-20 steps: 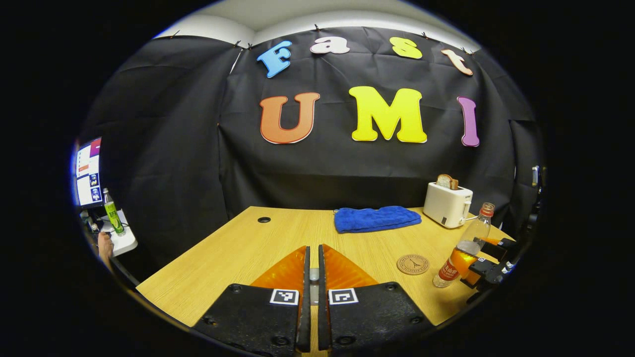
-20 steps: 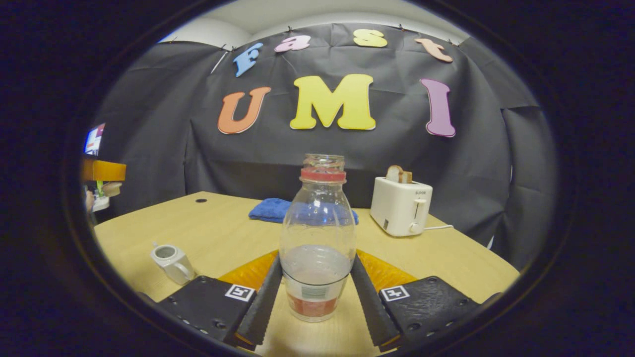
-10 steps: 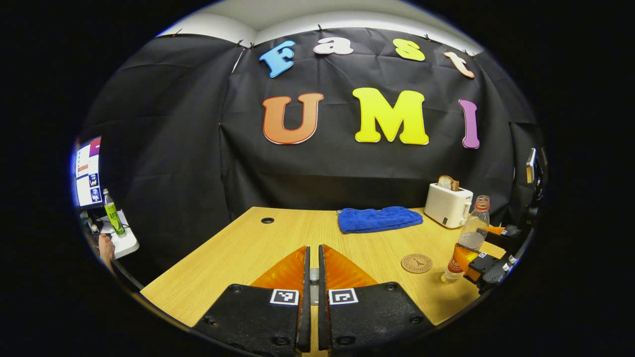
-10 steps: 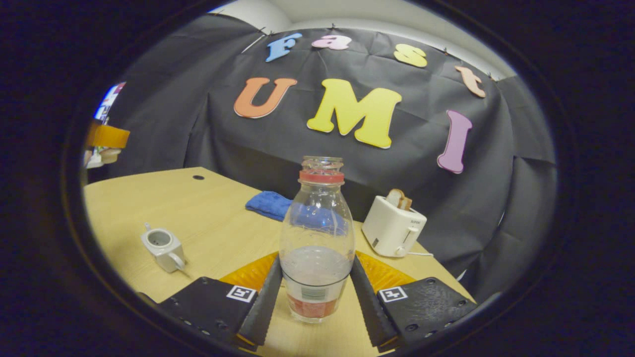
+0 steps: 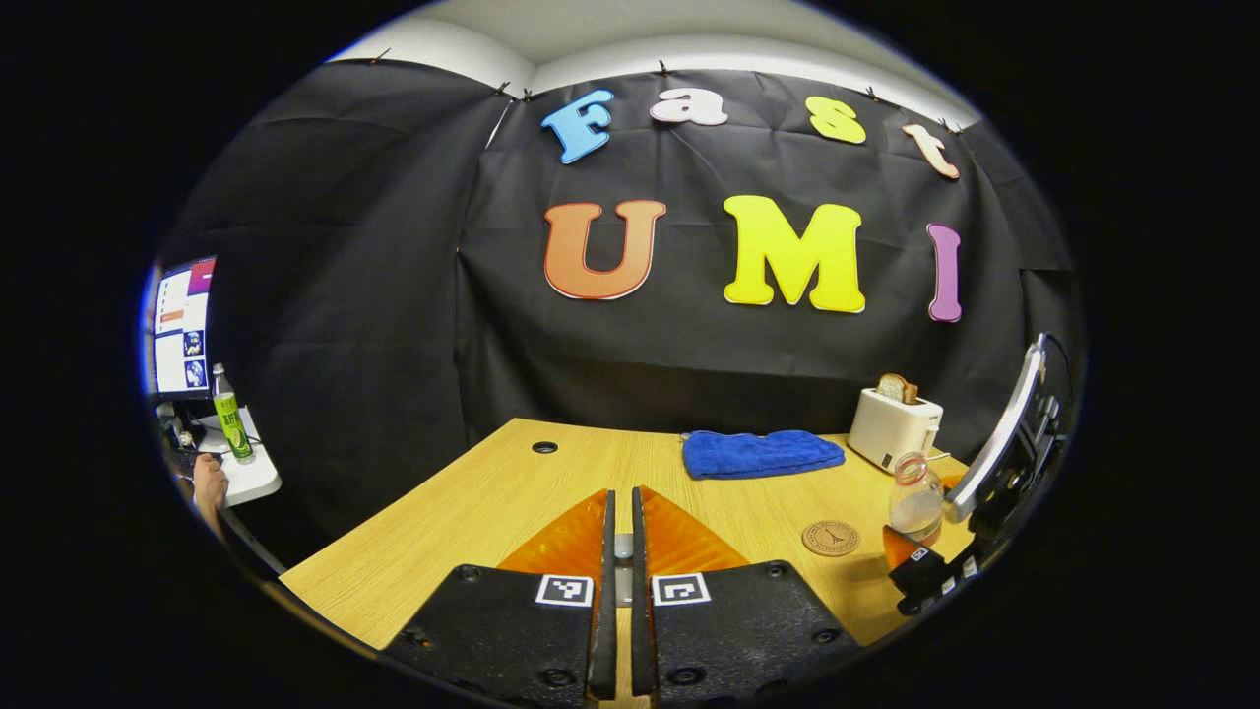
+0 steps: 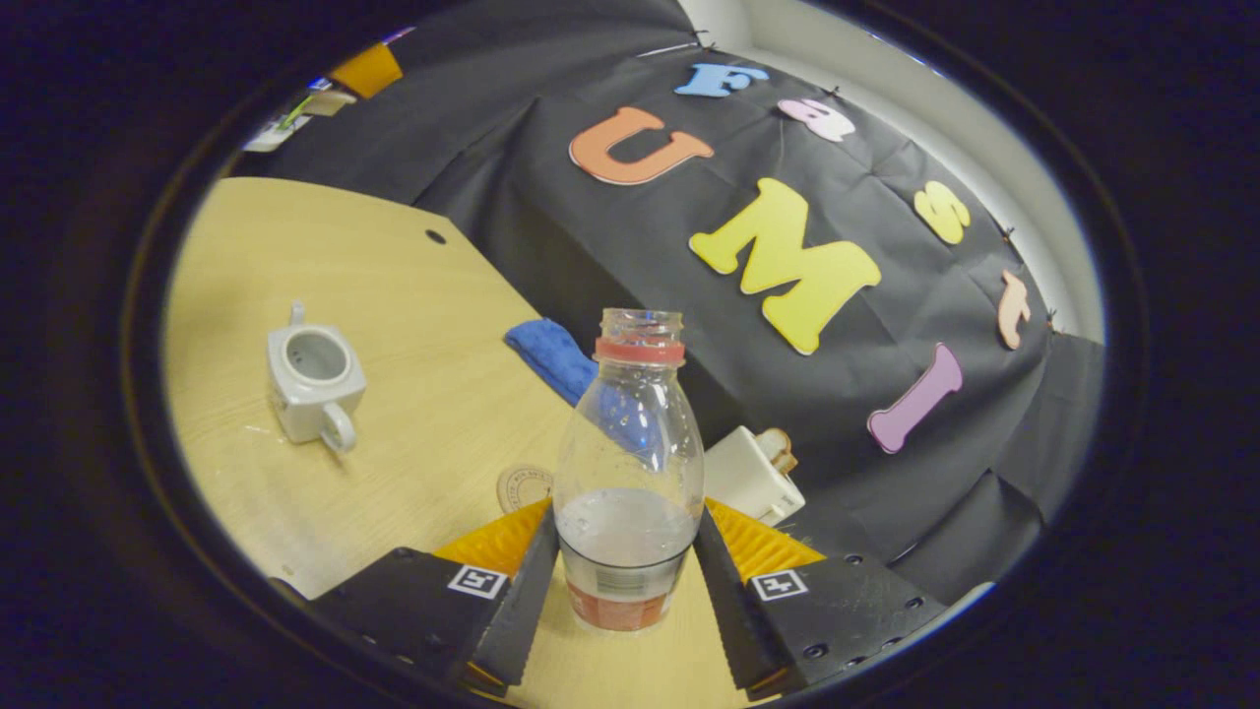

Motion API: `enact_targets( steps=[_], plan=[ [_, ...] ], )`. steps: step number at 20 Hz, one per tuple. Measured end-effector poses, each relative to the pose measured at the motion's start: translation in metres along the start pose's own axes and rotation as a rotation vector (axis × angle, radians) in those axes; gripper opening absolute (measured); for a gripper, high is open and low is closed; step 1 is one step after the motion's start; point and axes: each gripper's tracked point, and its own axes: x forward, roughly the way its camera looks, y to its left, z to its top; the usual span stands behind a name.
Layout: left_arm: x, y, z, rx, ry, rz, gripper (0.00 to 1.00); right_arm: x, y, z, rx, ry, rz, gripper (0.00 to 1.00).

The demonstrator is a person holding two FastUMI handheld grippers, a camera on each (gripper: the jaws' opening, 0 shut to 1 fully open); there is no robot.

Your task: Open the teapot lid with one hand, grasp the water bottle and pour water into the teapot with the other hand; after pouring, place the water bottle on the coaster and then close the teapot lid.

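Left gripper, black finger mounts with screws at lower centre, a square black-and-white marker on each; right gripper, same black screwed mounts, same square markers, ridged inner finger faces

- The round cork coaster is half hidden behind the clear plastic water bottle.
- A small pale object pinched between the left gripper fingers is too hidden to be identified.
- At 9 o'clock, a monitor is cut off.
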Motion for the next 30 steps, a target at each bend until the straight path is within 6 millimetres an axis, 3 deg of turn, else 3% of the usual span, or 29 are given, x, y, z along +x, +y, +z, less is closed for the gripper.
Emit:
enact_targets(
  steps=[5, 10, 16, 23, 30],
  plan=[
    [-0.001, 0.005, 0.002, -0.006, -0.003, 0.013, 0.08, 0.004, -0.002, 0.006, -0.207, -0.011, -0.078, 0.75],
    [-0.004, 0.002, 0.005, -0.008, -0.010, 0.002, 0.08, 0.006, 0.021, 0.008, -0.416, -0.037, -0.093, 0.75],
    [-0.005, 0.001, 0.007, -0.003, -0.015, -0.006, 0.08, 0.008, 0.025, 0.031, -0.648, -0.091, -0.187, 0.77],
    [-0.006, -0.001, 0.006, 0.004, -0.009, -0.014, 0.08, 0.007, 0.051, 0.041, -0.883, -0.155, -0.225, 0.77],
    [-0.004, 0.000, 0.004, 0.004, 0.001, -0.017, 0.08, 0.003, 0.057, 0.060, -1.095, -0.242, -0.319, 0.77]
  ],
)
